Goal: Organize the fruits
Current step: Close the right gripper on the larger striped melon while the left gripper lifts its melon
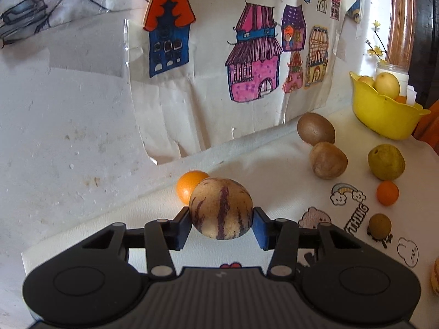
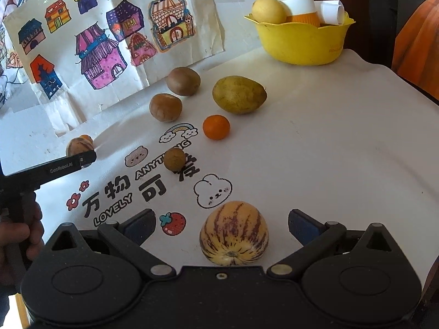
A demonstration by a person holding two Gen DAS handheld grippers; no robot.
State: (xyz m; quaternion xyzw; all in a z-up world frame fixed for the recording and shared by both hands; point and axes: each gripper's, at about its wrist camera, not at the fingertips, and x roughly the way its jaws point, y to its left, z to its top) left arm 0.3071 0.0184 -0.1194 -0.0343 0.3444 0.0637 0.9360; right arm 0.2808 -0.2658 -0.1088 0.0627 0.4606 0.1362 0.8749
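Risk, judged: round pepino melon (image 1: 221, 209) slipping or rolling out of left gripper (image 1: 221, 226), since pads (image 1: 183, 226) are contacting only its lower flanks, well below the widest part. Second risk: knocking the orange (image 1: 190, 186) sitting just beyond the jaws, touching or nearly touching the melon's far side.

Left jaws: narrowed, clamping the striped melon between both pads, melon bulging above them. Pointing obliquely down toward the white mat (image 1: 274, 164), with the yellow bowl (image 1: 384, 115) far to the right of the jaws and well apart.

Right gripper (image 2: 219, 226): jaws standing wide, gripping nothing; second pepino melon (image 2: 233, 233) resting on the mat between them, clear of both pads. Tilting steeply down, hovering. Bowl lying well beyond these jaws, slightly right.

Person's hand (image 2: 19, 235) showing at the left, wrapping the left gripper's handle.
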